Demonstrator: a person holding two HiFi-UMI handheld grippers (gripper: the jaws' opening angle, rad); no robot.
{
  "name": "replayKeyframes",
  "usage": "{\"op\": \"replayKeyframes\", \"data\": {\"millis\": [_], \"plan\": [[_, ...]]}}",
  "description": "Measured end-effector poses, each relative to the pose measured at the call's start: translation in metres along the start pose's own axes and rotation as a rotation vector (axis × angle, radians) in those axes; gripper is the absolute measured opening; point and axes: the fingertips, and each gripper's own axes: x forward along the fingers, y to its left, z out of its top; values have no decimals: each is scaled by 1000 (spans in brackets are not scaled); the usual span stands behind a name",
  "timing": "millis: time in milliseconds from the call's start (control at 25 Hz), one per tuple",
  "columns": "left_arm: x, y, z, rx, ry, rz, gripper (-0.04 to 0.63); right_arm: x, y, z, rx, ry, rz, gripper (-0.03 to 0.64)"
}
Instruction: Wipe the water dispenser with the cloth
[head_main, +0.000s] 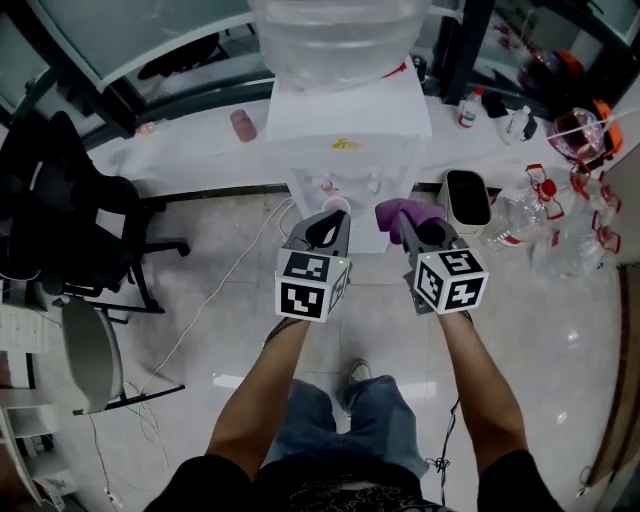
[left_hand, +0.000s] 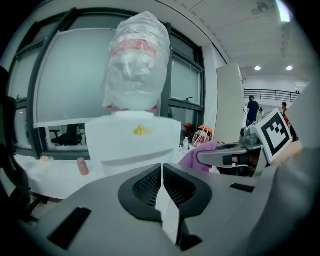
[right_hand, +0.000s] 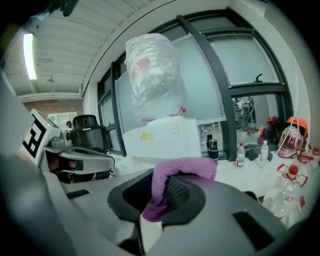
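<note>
i have both tools raised in front of the water dispenser (head_main: 345, 150), a white cabinet standing against a white ledge (head_main: 190, 150) below the windows, with a big clear bottle (head_main: 335, 35) upturned on its top. the left gripper (left_hand: 161, 175) is pressed together with nothing in it, only a thin seam showing between the jaws, and it hangs just in front of the dispenser, near the taps (head_main: 372, 183). the right gripper (right_hand: 165, 192) is just beside it, toward the dispenser's right edge, pinching the purple cloth (right_hand: 182, 172). the cloth is draped over the top of the jaws and bunches out ahead toward the dispenser's lower front. i cannot tell whether it touches the cabinet. a white bin (head_main: 467, 200) with a dark lid stands just right of the dispenser, and clear plastic bottles (head_main: 520, 215) with red caps lie on the floor farther right. a small pink cup (head_main: 243, 125) stands on the ledge left of the dispenser, and a black office chair (head_main: 70, 230) is well off to that side. a white cable (head_main: 220, 300) trails across the tiles from the dispenser's base.
</note>
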Motion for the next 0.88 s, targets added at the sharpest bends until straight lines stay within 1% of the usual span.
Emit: {"op": "replayKeyframes", "data": {"millis": [120, 320, 400, 520, 640, 760, 880], "plan": [[-29, -4, 50, 2, -3, 22, 32, -24, 16, 60, -4, -28, 19, 46], [-69, -10, 125, 6, -40, 56, 32, -57, 35, 153, -85, -97, 27, 46], [-84, -11, 148, 12, -62, 71, 32, -69, 46, 181, -121, -127, 36, 46], [-105, -11, 174, 26, -98, 91, 32, -87, 64, 209, -154, -162, 52, 46], [-124, -8, 191, 35, -130, 114, 32, -100, 73, 225, -182, -179, 50, 46], [-139, -5, 198, 38, -151, 134, 32, -110, 76, 232, -175, -196, 44, 46], [-147, 0, 199, 40, -153, 150, 32, -114, 79, 237, -189, -198, 33, 46]]}}
